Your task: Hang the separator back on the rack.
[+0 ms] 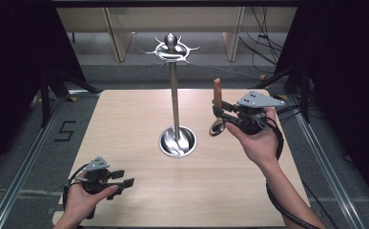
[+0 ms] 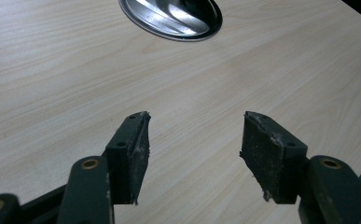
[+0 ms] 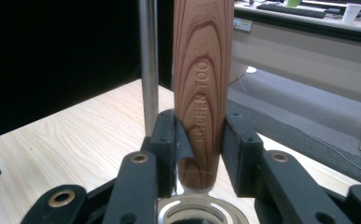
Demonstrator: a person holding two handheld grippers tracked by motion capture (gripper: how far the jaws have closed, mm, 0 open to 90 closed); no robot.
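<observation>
Jaws of my right gripper (image 3: 199,154) are clamped on the wooden handle (image 3: 201,88) of a kitchen tool (image 1: 216,107), held upright with its metal ring end (image 1: 216,128) hanging below, just right of the stand (image 1: 174,95) that rises from its round steel base (image 1: 177,141) on the table (image 1: 125,124). My left gripper (image 2: 194,154) hovers well off to the near left of the stand, jaws apart with nothing between them. Judged step: hanging the tool on the hook crown (image 1: 171,49) atop the stand. I should raise it clear of the pole, keep the handle vertical, align one end with a hook, and release only once the hook bears the weight.
</observation>
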